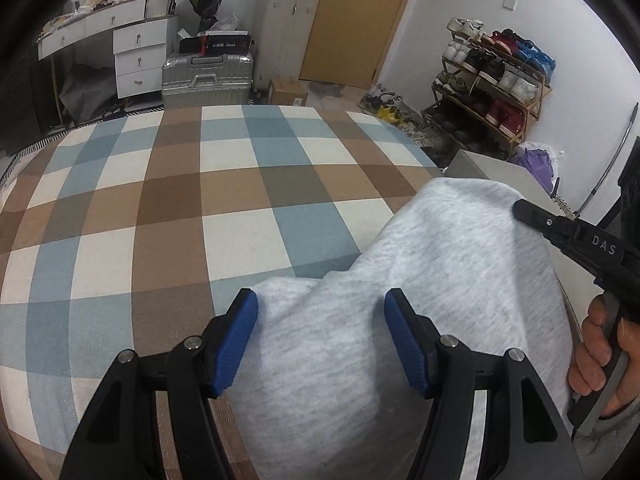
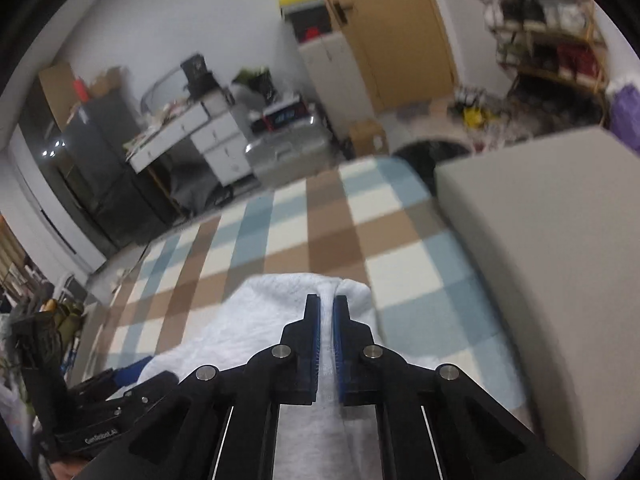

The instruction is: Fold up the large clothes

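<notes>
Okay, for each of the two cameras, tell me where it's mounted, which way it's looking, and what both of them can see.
Left wrist: on the left gripper, jaws open, looking down across the grey garment and checked bedspread toward the door; the right gripper and the hand holding it show.
Right wrist: on the right gripper, shut on the grey garment, facing the same way; the left gripper's body shows at lower left.
Shared: garment, bedspread, white drawers, silver suitcase, door, shoe rack.

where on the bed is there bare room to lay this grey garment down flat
The checked bedspread is bare ahead and left of the light grey fleece garment, up to the far edge. The right side is crowded: a grey foam block borders it, and the right gripper is pinching the cloth there.
</notes>
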`<state>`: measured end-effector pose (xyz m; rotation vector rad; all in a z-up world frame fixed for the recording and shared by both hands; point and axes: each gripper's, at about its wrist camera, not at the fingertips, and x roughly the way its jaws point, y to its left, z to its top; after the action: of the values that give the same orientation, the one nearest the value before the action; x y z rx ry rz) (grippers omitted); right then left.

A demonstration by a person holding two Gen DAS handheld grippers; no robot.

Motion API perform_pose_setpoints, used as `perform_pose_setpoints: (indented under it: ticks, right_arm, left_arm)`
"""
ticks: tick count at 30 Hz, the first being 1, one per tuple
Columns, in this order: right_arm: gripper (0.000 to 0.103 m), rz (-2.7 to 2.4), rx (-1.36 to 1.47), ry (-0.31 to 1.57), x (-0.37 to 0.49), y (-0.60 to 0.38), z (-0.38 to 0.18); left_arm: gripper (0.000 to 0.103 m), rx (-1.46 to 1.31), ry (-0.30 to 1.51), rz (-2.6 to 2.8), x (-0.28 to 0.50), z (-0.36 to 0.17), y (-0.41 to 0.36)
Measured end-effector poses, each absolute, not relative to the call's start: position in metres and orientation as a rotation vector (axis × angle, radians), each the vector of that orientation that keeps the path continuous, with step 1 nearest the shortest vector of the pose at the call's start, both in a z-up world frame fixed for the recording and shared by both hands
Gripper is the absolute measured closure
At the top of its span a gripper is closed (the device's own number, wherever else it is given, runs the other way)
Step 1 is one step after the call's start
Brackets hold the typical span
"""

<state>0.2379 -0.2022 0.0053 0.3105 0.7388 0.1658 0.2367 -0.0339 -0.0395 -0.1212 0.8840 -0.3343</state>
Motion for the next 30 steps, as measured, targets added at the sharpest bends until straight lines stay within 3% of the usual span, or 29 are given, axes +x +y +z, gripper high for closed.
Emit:
perform_pose_setpoints:
  ticks: [5,9,12,14,19,30]
  right_arm:
    - [0.099,0.062,0.332,0.927,0.262,-0.219,-0.039]
    - [0.094,0.037,0.258,0.935,0.261,-0.210,-0.033]
    - [0.073,0.020,0.239,0.936,0.253,-0.208,-0.022]
    - [0.050,0.053,0.250,0.867,0.237,-0.206,-0.008]
    - [0.036,0.158,0.189,0.796,0.211,-0.181,0.011]
    - [0.033,0.223,0.049,0.929,0.225,-0.149,-0.031]
  left_arm:
    - [0.038,-0.100,0.882,-0.337,0.238,-0.042,-0.037]
    - [0.036,-0.113,0.890,-0.337,0.238,-0.042,-0.035]
    - [0.034,-0.137,0.896,-0.341,0.239,-0.044,-0.032]
    - [0.034,-0.138,0.895,-0.339,0.239,-0.044,-0.032]
    - [0.034,-0.131,0.892,-0.335,0.238,-0.043,-0.033]
    - [0.037,-0.165,0.917,-0.297,0.229,-0.034,-0.031]
